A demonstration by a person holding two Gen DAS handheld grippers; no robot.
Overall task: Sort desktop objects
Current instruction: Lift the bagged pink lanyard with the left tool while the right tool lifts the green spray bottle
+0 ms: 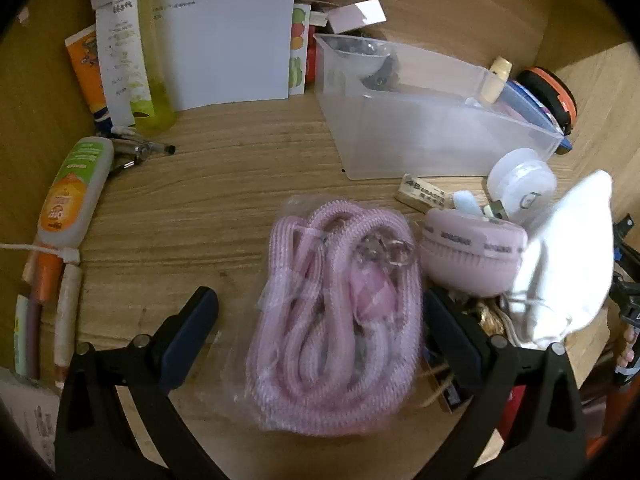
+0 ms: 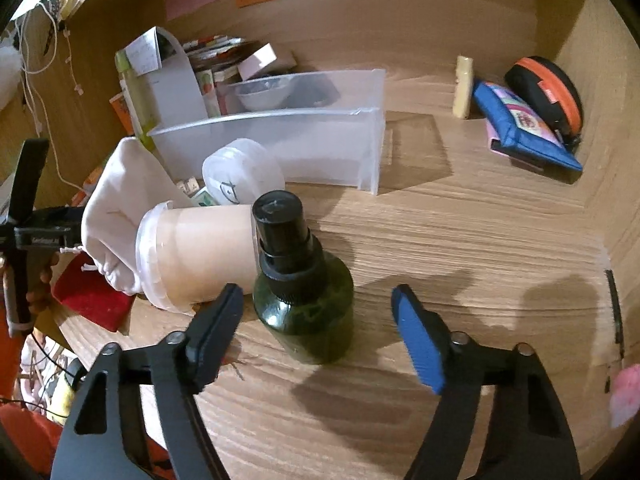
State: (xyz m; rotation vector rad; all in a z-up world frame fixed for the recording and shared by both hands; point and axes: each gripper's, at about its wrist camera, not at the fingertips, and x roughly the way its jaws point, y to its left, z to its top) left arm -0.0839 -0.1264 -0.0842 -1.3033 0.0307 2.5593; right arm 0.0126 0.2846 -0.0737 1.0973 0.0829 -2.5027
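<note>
In the left wrist view, a coiled pink rope in a clear plastic bag (image 1: 336, 316) lies on the wooden desk between the fingers of my open left gripper (image 1: 320, 320); the jaws stand wide on either side, not touching it. In the right wrist view, a dark green spray bottle with a black cap (image 2: 304, 300) stands upright between the fingers of my open right gripper (image 2: 318, 312), with gaps on both sides. A clear plastic bin (image 1: 420, 120) stands at the back and also shows in the right wrist view (image 2: 280, 140).
A pink round case (image 1: 472, 256), white cloth bag (image 1: 568, 256), white jar (image 1: 520, 184) and eraser (image 1: 424, 196) crowd the right. Tubes and bottles (image 1: 72, 196) line the left. A beige tube (image 2: 200, 252) lies beside the bottle. A blue pouch (image 2: 524, 128) and black-orange case (image 2: 548, 92) sit far right.
</note>
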